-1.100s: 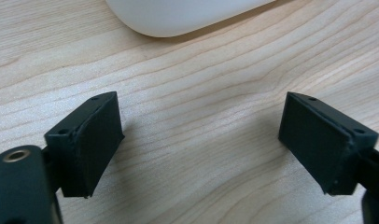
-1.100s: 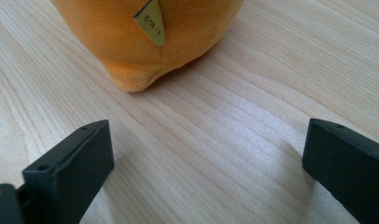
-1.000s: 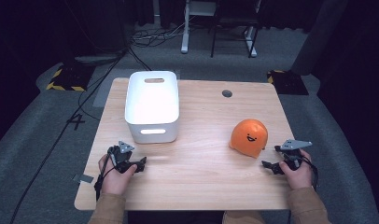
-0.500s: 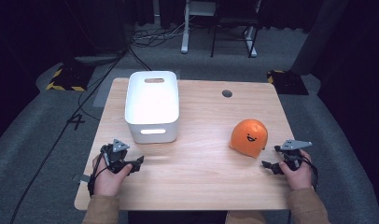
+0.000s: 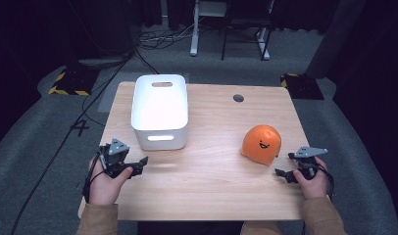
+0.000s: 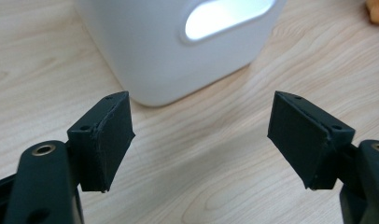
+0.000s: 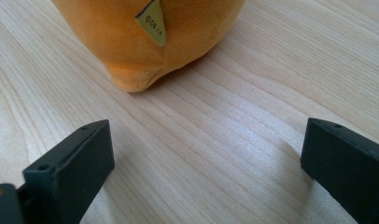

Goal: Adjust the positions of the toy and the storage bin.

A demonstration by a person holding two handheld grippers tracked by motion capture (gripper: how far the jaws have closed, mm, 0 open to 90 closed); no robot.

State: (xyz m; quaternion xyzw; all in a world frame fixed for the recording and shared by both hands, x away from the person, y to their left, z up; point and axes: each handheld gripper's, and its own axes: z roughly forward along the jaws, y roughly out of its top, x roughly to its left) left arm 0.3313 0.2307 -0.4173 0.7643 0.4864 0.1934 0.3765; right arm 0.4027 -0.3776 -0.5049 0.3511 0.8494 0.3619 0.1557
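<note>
The worktop (image 5: 207,181) is pale wood with a fine straight grain, rectangular with rounded corners, and a small dark round grommet (image 5: 238,98) is set near its far edge. One bin (image 5: 159,110) stands on the left half: smooth white plastic, a rounded rectangle with a slot handle cut in each short end, lit brightly inside. One toy (image 5: 261,143) sits on the right half: a soft orange plush dome with a small smiling face; in the right gripper view its nap and a seam show, with a little tan tag (image 7: 151,21) sewn on.

There are two tools, one in each hand. The left tool (image 5: 136,166) is just in front of the bin's near end, not touching it. Its matte black jaws have just been closing, yet stand partly apart with nothing between them but bare wood; the bin's near wall (image 6: 178,51) rises beyond the tips. The right tool (image 5: 284,174) lies low over the worktop just beside the toy, on its near right side. Its jaws stand wide apart and grip nothing; the toy's lower edge (image 7: 145,51) sits ahead of them, clear of both pads.
</note>
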